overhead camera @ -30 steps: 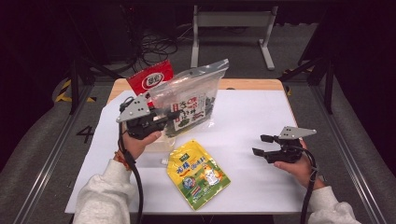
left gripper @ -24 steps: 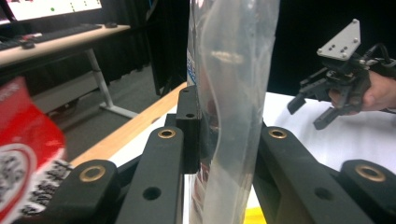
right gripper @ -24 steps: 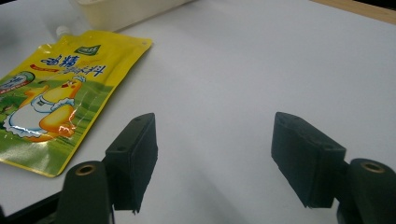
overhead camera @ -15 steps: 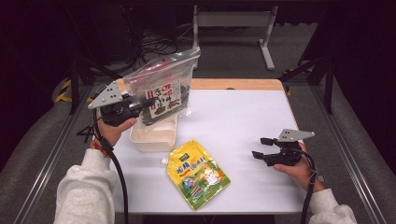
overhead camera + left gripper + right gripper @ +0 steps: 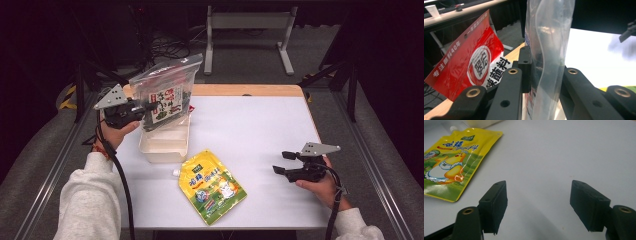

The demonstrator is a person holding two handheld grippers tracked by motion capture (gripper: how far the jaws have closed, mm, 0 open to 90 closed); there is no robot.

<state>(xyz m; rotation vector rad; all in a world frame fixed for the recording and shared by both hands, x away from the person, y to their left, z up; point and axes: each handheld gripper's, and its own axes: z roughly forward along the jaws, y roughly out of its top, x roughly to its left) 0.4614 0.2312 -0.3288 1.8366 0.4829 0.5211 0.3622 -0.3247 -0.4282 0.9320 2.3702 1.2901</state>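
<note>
My left gripper [image 5: 145, 109] is clamped on one edge of the clear zip bag [image 5: 167, 90], holding it up off the table at upper left of the high view. In the left gripper view the crinkled, glossy film [image 5: 549, 50] runs upright between my black jaws, pinched flat. The bag is soft transparent plastic; inside is a dark printed packet, count unclear. Behind it, at left of that view, one red foil packet [image 5: 466, 65] with white lettering, glossy and flat.

Just under the bag: one shallow white plastic tray [image 5: 165, 145], rectangular, rounded corners. Bag's lower edge hangs at the tray's far rim; contact I can't tell.

My right gripper [image 5: 286, 162] sits at lower right of the high view, jaws apart, nothing between them; the pads [image 5: 496, 205] are matte black blocks over bare table [image 5: 260, 125], white and smooth. One yellow-green spout pouch [image 5: 211, 186] lies flat at lower centre, glossy, cartoon print, well apart from the held bag, near the right claw.
</note>
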